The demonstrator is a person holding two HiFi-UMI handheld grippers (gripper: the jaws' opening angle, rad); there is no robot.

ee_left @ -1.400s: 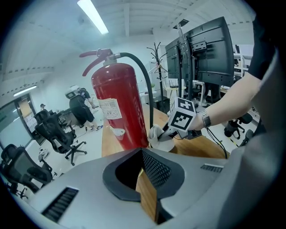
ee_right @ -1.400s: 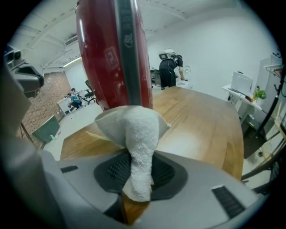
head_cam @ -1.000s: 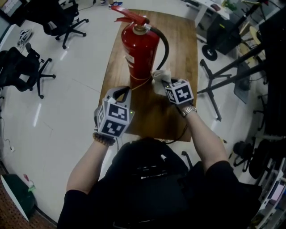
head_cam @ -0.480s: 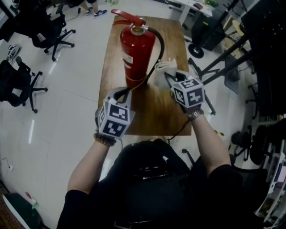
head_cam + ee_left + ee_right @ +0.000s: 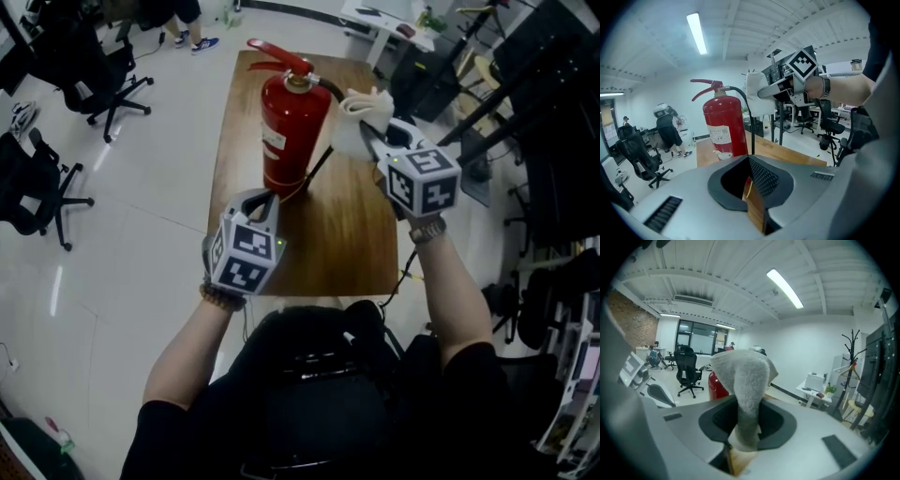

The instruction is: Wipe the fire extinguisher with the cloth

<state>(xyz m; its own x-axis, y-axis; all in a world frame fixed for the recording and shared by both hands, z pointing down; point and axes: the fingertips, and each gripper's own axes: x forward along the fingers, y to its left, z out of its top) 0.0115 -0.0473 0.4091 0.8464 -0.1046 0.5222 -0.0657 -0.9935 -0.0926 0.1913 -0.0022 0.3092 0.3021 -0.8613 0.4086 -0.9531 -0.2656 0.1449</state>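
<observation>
My right tool (image 5: 375, 136) is clamped shut on a soft, light cloth (image 5: 361, 108), held in the air just right of the valve head of the red fire extinguisher (image 5: 292, 131). The extinguisher stands upright toward the far end of a wooden tabletop (image 5: 347, 234). It looks heavy, rigid and smooth, so I would steady it low on the cylinder. My left tool (image 5: 255, 199), jaws together on nothing, hovers near its base. The extinguisher's black hose (image 5: 321, 164) hangs down its right side, across the wiping path. Office chairs (image 5: 108, 70) stand well to its left.
</observation>
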